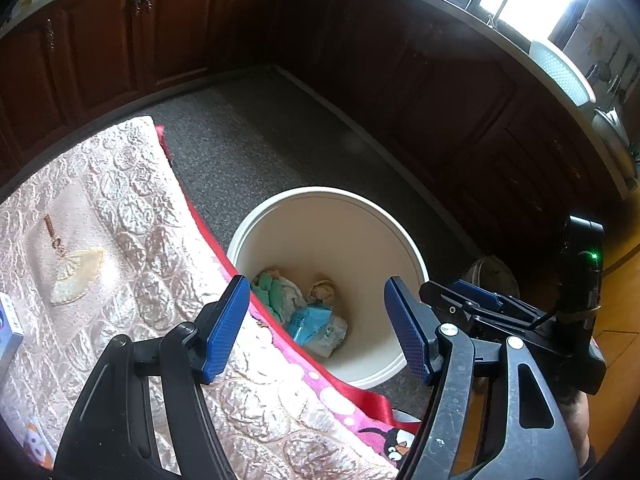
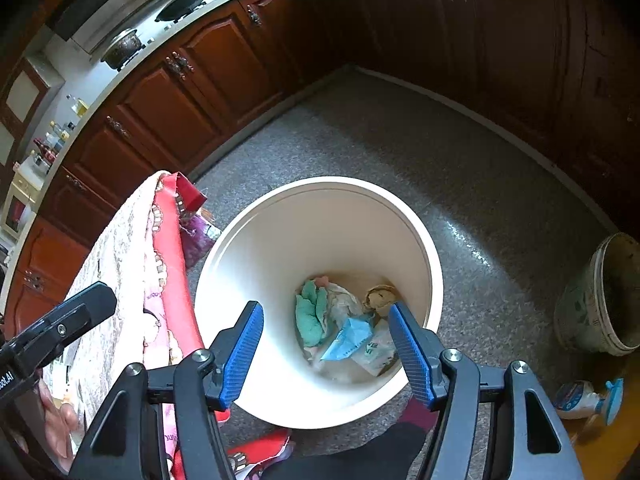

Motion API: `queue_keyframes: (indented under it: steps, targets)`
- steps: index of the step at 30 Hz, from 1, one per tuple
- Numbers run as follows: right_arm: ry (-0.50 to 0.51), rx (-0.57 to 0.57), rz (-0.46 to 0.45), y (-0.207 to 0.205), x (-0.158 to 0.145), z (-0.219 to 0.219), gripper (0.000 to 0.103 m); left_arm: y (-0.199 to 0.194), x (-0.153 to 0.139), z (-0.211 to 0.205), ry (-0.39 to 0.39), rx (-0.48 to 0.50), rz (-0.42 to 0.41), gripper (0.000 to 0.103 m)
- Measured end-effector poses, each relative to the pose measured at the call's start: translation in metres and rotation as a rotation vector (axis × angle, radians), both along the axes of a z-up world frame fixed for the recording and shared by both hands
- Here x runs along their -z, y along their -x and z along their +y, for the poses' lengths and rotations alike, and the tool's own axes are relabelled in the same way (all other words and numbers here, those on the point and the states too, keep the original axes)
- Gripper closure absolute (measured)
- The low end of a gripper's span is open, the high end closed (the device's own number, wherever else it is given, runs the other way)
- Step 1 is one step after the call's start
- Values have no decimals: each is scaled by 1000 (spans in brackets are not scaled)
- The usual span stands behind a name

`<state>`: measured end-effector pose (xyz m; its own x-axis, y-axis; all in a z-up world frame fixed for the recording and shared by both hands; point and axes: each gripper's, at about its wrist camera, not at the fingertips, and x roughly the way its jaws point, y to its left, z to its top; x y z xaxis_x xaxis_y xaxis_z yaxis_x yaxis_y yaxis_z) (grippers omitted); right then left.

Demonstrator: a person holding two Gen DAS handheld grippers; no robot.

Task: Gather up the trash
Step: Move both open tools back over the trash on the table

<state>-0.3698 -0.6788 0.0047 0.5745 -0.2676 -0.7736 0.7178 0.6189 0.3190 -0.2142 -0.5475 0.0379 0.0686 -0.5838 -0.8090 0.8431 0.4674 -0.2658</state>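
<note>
A white round bin stands on the floor beside the table. At its bottom lies trash: a green crumpled piece, a blue packet, white wrappers and a brownish wad. My left gripper hangs open over the bin's near side and the table edge, with nothing between its blue pads. My right gripper is open above the bin, also holding nothing. The right gripper's body shows at the right of the left wrist view.
A table with a quilted pink-beige cloth and a red hanging edge touches the bin's left side. Dark wooden cabinets ring the speckled floor. A grey bucket and a spray bottle sit at the right. A hand holds the left gripper.
</note>
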Motion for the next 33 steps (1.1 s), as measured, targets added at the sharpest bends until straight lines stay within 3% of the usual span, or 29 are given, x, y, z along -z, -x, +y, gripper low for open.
queue_keyframes:
  steps: [17,26,33]
  targets:
    - [126,-41,23,-21,-29,35,39,-13,-37,76,31,-118,-45,34]
    - [182,-112,-15,-38,-56,72,34,-33,-67,159,59,-252,-78,34]
    - [214,-229,-38,-67,-71,116,34,-52,-84,234,48,-375,-132,34]
